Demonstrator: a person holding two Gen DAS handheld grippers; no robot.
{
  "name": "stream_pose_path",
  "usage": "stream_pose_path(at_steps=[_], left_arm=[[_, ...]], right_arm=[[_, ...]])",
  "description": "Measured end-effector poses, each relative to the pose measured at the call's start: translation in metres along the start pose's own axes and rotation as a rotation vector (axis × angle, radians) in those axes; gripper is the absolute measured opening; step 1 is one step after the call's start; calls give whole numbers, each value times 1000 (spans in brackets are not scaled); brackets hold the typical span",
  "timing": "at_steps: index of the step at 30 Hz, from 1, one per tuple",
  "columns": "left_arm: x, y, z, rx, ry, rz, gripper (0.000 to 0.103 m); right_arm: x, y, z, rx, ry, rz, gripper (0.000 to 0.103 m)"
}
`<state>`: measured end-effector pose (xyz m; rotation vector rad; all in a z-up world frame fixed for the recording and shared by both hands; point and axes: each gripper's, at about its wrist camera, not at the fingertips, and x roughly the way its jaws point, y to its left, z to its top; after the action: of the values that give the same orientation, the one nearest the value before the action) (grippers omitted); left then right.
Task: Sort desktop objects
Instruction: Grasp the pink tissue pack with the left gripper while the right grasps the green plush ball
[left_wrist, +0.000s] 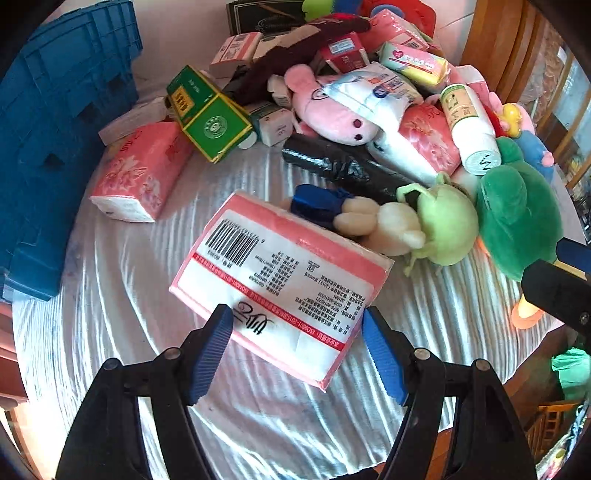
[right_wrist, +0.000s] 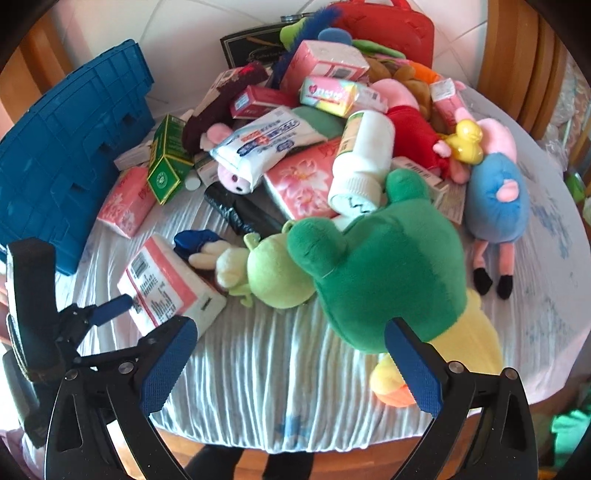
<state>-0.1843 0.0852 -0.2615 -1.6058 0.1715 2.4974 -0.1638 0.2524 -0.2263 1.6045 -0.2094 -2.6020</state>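
Nearest the left tool (left_wrist: 297, 325), whose jaws stand apart with nothing between the pads, lies a pink-and-white tissue pack (left_wrist: 280, 280), barcode side up and skewed on the cloth-covered surface (left_wrist: 110, 314). Its near short end sits just ahead of the blue fingertips (left_wrist: 218, 332), partly between them in the left wrist view, though contact cannot be confirmed. The pack looks light and soft, wrapped in slick film that would dent under pressure; a hold across its short end or narrow sides seems best, squeezed gently so the film does not slip.

The right tool (right_wrist: 291, 339) is likewise spread wide and empty. A dark green plush duck (right_wrist: 388, 280) lies just beyond its right pad, its yellow body beside that pad. It appears soft and light, easy to pinch at the body or neck.

Behind the pack rests a light green frog toy (left_wrist: 443, 229) with a cream plush against it, touching the pack's far edge. Farther back, a second tissue pack (left_wrist: 136, 173), a green carton (left_wrist: 207, 114) and a white bottle (left_wrist: 469, 125) crowd a loose heap. A blue crate (left_wrist: 55, 129) stands at the left edge, a likely bin for sorting.
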Motion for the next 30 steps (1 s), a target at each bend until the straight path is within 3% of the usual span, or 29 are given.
stream_pose_path(at_steps=[3, 6, 10, 16, 19, 22, 23, 26, 29, 30], left_arm=[[2, 34, -9, -31, 22, 59, 74], [11, 80, -16, -71, 68, 183, 74], [3, 128, -18, -191, 74, 180, 74], [-26, 100, 7, -160, -28, 79, 74], [-15, 76, 19, -122, -25, 61, 74], [13, 66, 31, -105, 28, 61, 74], [17, 65, 32, -106, 18, 68, 84], [27, 64, 39, -111, 20, 77, 89], [38, 64, 40, -115, 50, 50, 92], [43, 64, 38, -113, 78, 67, 92]], right_arm=[[7, 7, -1, 0, 13, 19, 103], [15, 16, 0, 1, 24, 41, 103], [25, 29, 1, -4, 40, 60, 103], [41, 37, 4, -3, 64, 72, 103], [46, 30, 7, 5, 59, 49, 103], [53, 19, 12, 22, 60, 35, 103], [56, 16, 13, 31, 62, 44, 103], [56, 16, 15, 20, 41, 37, 103], [55, 16, 16, 15, 24, 30, 88], [55, 15, 17, 19, 21, 29, 77]])
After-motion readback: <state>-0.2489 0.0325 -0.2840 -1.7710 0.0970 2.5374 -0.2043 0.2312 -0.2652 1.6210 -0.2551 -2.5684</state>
